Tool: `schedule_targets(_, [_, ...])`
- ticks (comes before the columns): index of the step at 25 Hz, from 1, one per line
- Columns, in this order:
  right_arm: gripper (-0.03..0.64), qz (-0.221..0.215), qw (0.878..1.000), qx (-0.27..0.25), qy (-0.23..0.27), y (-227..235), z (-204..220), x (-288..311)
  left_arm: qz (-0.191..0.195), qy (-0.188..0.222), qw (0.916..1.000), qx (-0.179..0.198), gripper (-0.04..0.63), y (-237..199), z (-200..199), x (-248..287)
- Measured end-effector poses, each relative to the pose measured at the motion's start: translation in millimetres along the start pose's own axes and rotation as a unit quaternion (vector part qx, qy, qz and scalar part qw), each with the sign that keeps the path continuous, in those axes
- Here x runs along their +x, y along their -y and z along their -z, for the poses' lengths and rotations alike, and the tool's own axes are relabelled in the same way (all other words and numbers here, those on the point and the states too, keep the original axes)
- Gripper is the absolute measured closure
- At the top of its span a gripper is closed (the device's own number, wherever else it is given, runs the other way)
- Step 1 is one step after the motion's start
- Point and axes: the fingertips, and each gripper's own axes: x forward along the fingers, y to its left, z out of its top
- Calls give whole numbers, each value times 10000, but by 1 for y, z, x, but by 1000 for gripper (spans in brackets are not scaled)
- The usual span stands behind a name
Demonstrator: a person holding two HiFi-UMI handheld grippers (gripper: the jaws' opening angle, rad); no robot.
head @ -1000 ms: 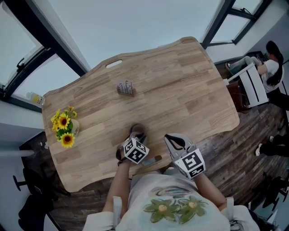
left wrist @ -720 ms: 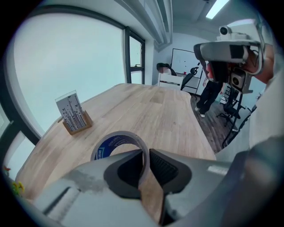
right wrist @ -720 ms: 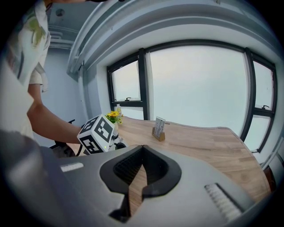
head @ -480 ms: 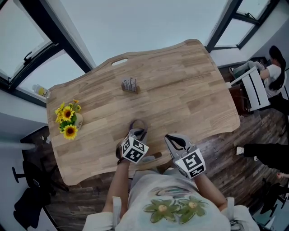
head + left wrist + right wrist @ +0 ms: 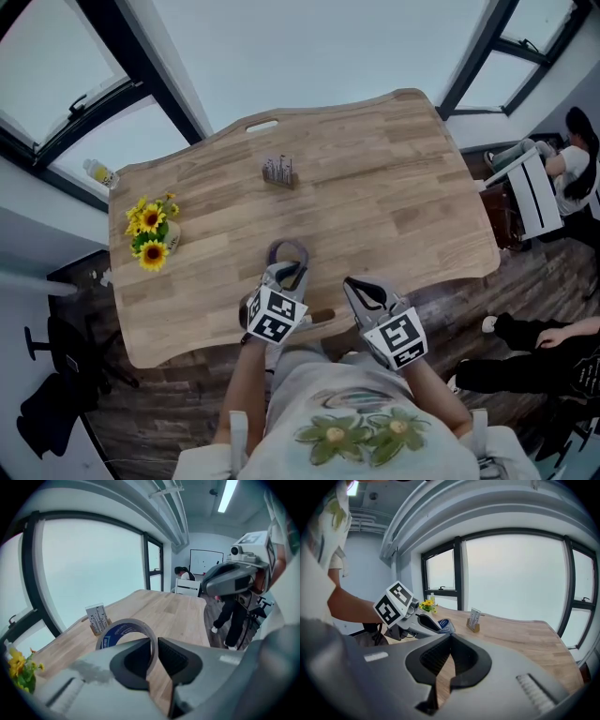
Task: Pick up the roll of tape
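While the brownish roll of tape with a blue inner label [image 5: 288, 242] looks raised just clear of the pale wooden desk [image 5: 403, 187] in the head view, lift straight, no tilt. Left gripper view: left gripper [image 5: 155, 649] pinches the roll's wall, one jaw inside the ring; hold pressure steady. Right gripper view: right gripper [image 5: 449, 660] jaws together, empty; leave it aside.

Roll of tape [image 5: 115, 636]: thin grey-tan ring, blue inner label with white print. Stands on edge, open face toward the camera. One wall pinched between jaws of left gripper [image 5: 154, 654], held above tabletop [image 5: 178, 611].
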Motion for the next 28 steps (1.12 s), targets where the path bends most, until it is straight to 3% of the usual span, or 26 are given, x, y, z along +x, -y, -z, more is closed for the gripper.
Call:
schedule_targets(8, [615,-29,9998,-98,147,-8,-1,-16,-250,861,9958,-161,540,15,-42,-45])
schedule_targets(17, [616,17,9987,-115,503,-9,-8,-36,-334,1708,9837,-448,540,37,-75,-84])
schedule_targets(28, [617,50,9955,-155,939,-16,-26,-47,-40,2753,9546,-1140,540,55,-101,-125])
